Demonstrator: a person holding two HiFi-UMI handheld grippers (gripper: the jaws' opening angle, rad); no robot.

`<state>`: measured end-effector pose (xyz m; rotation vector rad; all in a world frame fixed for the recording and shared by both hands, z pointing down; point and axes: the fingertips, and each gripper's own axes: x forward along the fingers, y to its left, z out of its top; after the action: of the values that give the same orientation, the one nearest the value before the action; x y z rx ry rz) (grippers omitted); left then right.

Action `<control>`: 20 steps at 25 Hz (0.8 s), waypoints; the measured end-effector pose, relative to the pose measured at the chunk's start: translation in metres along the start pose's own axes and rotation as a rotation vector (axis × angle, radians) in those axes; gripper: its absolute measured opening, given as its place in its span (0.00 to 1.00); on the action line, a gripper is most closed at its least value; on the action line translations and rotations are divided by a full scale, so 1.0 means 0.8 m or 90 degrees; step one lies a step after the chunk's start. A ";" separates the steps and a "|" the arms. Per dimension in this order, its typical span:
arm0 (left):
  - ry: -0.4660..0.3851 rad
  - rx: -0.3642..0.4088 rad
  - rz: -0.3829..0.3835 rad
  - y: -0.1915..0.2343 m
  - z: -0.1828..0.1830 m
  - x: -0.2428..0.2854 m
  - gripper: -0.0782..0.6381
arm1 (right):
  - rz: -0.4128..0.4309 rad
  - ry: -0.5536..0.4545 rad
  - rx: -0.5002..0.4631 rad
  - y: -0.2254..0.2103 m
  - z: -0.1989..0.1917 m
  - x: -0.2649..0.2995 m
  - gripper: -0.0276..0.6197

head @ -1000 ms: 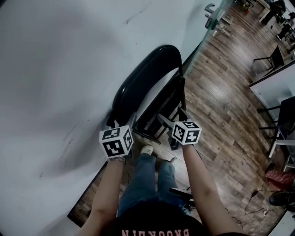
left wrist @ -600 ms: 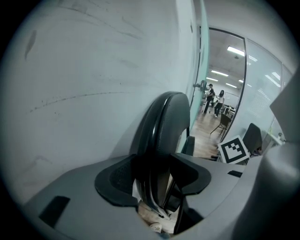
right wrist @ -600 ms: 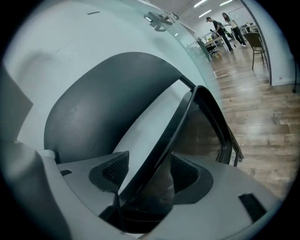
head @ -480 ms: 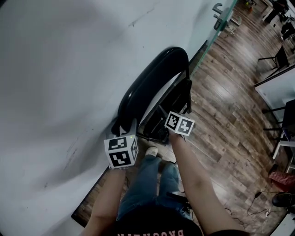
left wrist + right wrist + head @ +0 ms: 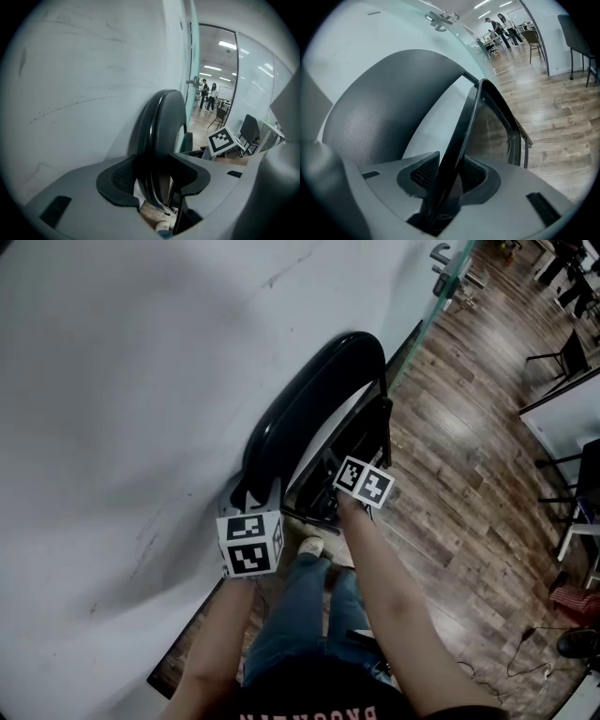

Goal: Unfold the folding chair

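A black folding chair point(image 5: 309, 399) leans folded against the white wall, with its padded backrest point(image 5: 161, 122) uppermost. My left gripper point(image 5: 157, 173) is at the chair's near left edge, and its pads press on the rim of the backrest. My right gripper point(image 5: 450, 173) is at the chair's right side. A black frame tube point(image 5: 464, 131) runs up between its jaws, which are closing and touch the tube on both sides. In the head view both marker cubes sit at the chair's near end, the left cube point(image 5: 251, 542) lower than the right cube point(image 5: 364, 482).
The white wall point(image 5: 112, 381) fills the left. Wood floor point(image 5: 469, 456) runs to the right, up to a glass door with a handle point(image 5: 448, 268). Other chairs and tables point(image 5: 562, 352) stand far right. My jeans and a shoe point(image 5: 305, 547) are right below the chair.
My right gripper has dropped, rolled and moved in to the chair's frame, and its jaws have closed round the tube. My left gripper has kept its place at the backrest and rolled slightly.
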<state>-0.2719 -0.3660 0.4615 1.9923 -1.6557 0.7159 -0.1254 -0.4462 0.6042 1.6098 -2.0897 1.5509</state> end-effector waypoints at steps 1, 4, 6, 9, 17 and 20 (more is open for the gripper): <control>-0.002 0.007 -0.002 -0.003 0.000 -0.002 0.39 | 0.001 -0.004 0.001 -0.001 0.000 -0.003 0.24; 0.000 0.024 -0.011 -0.019 -0.004 -0.013 0.39 | 0.005 -0.011 0.004 -0.007 0.000 -0.016 0.24; 0.014 0.038 -0.028 -0.031 -0.008 -0.022 0.38 | 0.010 -0.015 0.006 -0.012 -0.001 -0.025 0.24; 0.049 0.060 -0.071 -0.054 -0.017 -0.037 0.36 | 0.014 -0.022 0.012 -0.022 -0.002 -0.044 0.24; 0.124 0.129 -0.214 -0.131 -0.032 -0.074 0.42 | 0.025 -0.033 0.034 -0.057 -0.001 -0.096 0.25; 0.106 0.152 -0.251 -0.160 -0.018 -0.085 0.45 | 0.025 -0.035 0.044 -0.070 -0.002 -0.114 0.25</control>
<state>-0.1573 -0.2828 0.4268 2.2607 -1.0765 0.9293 -0.0432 -0.3798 0.5882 1.6615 -2.1298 1.6261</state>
